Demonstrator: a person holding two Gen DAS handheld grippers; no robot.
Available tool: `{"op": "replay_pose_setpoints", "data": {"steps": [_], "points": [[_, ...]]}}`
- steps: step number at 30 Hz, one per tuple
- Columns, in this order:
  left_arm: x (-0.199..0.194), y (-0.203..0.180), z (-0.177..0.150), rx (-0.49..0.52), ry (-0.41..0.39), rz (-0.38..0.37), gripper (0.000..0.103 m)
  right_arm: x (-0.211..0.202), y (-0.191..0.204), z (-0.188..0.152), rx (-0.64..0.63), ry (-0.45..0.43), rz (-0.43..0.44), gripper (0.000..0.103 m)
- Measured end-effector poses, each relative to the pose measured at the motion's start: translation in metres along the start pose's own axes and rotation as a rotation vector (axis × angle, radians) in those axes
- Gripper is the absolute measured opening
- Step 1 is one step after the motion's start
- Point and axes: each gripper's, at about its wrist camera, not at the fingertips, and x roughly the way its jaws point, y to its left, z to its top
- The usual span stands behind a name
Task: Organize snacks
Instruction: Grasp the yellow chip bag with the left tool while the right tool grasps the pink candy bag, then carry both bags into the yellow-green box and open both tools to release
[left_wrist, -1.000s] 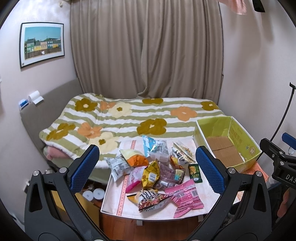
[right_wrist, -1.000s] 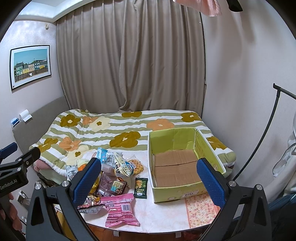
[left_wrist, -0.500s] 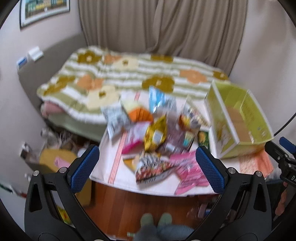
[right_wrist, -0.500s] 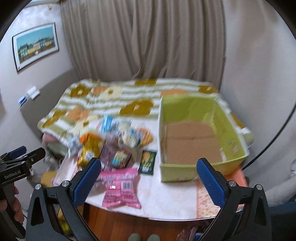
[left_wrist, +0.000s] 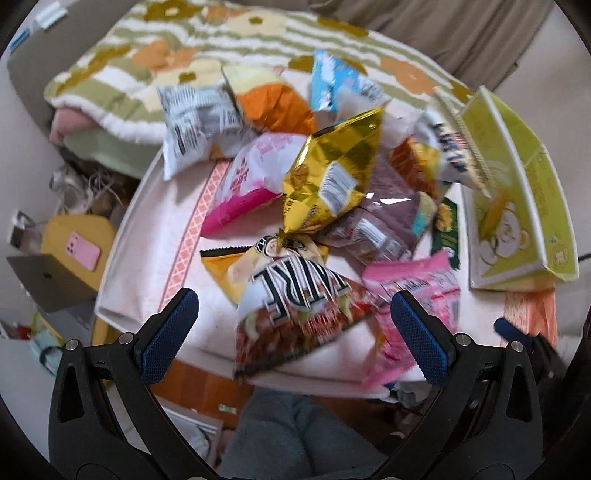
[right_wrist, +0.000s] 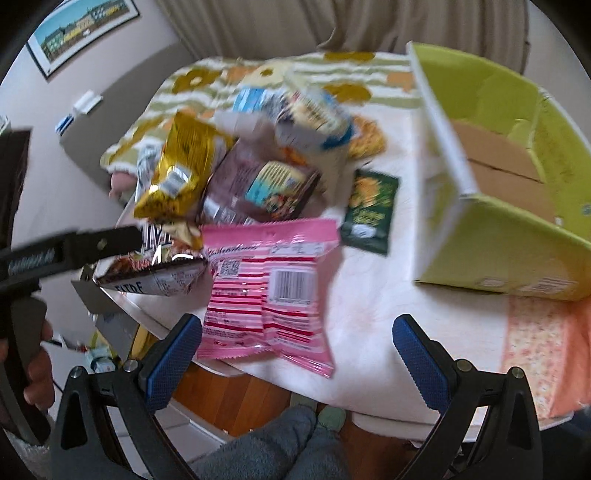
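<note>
Several snack bags lie in a pile on a small white table (left_wrist: 147, 266). My left gripper (left_wrist: 293, 328) is open and empty, hovering just above a red-and-white chip bag (left_wrist: 295, 302) at the table's near edge; a gold bag (left_wrist: 332, 177) lies beyond it. My right gripper (right_wrist: 295, 350) is open and empty above a pink striped packet (right_wrist: 266, 291). A dark green packet (right_wrist: 371, 210) lies beside an empty green cardboard box (right_wrist: 498, 236), which stands at the table's right. The box also shows in the left wrist view (left_wrist: 517, 192).
A bed with a flowered striped blanket (left_wrist: 122, 85) lies behind the table. A laptop (left_wrist: 48, 280) and a pink phone (left_wrist: 83, 251) sit low at the left. My knees (left_wrist: 295, 435) are below the table's near edge. An orange patterned cloth (right_wrist: 543, 347) covers the table's right end.
Both grippers have moved forward and tilted down toward the table, so the snack pile now fills the views. Both stay open. The snacks and box have not moved.
</note>
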Motion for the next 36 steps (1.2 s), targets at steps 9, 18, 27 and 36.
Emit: {"op": "replay_pose_setpoints", "data": {"steps": [9,18,27,36], "points": [[0.057,0.011,0.013,-0.081,0.129,-0.042,0.103,0.048,0.008,0.016,-0.008,0.09,0.01,0.103],[0.081,0.025,0.007,-0.121,0.177,-0.069,0.083,0.069,0.002,0.025,0.005,0.127,0.03,0.103],[0.07,0.028,-0.002,-0.1,0.149,-0.061,0.066,0.074,0.0,0.025,0.006,0.125,0.029,0.103],[0.042,0.015,0.0,-0.07,0.11,-0.046,0.064,0.076,-0.019,0.027,0.032,0.122,0.066,0.077]]}}
